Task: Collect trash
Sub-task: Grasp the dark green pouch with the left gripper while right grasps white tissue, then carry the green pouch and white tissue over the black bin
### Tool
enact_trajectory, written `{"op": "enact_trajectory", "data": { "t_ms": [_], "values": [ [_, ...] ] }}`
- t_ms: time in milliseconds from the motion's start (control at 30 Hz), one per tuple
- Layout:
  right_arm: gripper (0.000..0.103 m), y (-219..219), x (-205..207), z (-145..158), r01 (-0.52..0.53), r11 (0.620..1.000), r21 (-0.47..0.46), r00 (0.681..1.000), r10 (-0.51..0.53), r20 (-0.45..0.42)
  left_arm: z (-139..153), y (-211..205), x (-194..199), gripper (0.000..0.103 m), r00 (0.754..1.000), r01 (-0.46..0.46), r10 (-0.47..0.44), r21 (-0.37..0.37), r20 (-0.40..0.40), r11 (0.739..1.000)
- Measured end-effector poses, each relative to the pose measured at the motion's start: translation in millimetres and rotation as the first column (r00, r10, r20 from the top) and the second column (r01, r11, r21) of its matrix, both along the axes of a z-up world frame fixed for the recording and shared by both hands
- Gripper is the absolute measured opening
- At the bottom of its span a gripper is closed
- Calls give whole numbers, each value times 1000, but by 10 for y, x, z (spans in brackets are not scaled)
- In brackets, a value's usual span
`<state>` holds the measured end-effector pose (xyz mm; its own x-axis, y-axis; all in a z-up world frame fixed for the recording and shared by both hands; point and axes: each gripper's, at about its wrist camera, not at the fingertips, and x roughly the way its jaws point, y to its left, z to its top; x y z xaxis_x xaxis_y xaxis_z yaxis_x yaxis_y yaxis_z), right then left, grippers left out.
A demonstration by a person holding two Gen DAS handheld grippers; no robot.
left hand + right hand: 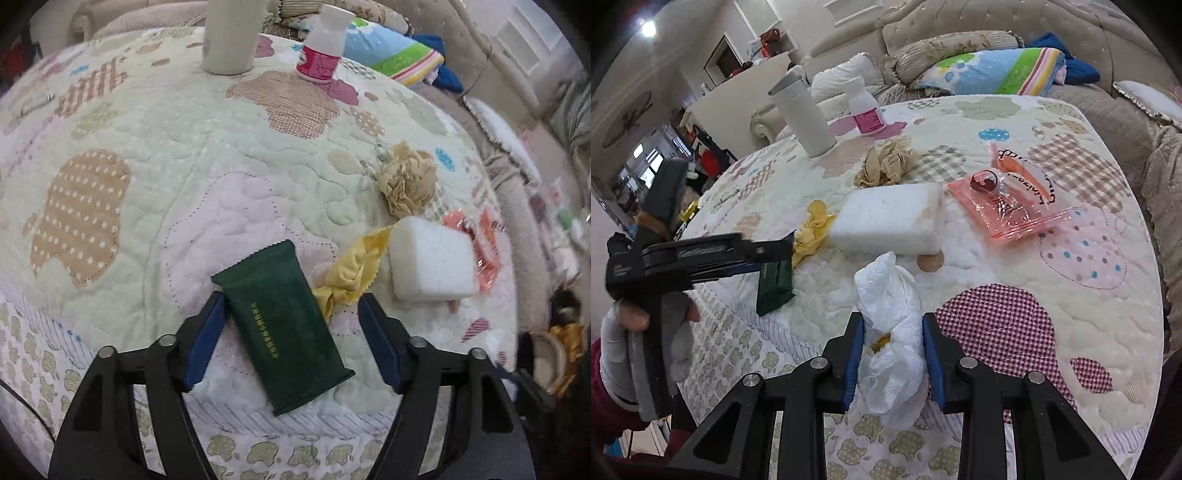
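While the right gripper [892, 356] is clamped on a crumpled white tissue [890, 332] at the near edge of the quilt-covered table [1071, 229], the left gripper [291, 339] stands wide open astride a dark green packet [284, 328] lying flat near that same edge, pads not pressing it. A yellow wrapper [351, 273] lies just beside the packet.

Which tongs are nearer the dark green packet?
Left. The left tongs straddle the dark green packet, open around it. The right tongs sit off to its side, shut on a crumpled white tissue.
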<state>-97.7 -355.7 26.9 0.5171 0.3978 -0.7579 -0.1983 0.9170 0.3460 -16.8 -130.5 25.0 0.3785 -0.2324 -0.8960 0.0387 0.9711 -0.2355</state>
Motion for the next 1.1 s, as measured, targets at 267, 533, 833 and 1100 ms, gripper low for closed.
{"op": "enact_trajectory", "data": {
  "t_ms": [267,533,833,1100],
  "values": [
    [30,-136,-121,68,35,999,27,999,-36,19,1,91,-193,46,990,138,-139,54,5,989],
    [30,-196,-256,181,62,997,37,997,-64,44,353,150,-473,44,976,206,-207,14,67,978],
    [30,-344,-445,326,119,993,5,990,-119,73,623,-393,-687,44,934,327,-325,12,148,945],
    [30,-697,-664,385,208,978,-21,975,-206,89,668,-1039,-828,44,889,434,-428,0,160,901]
  ]
}}
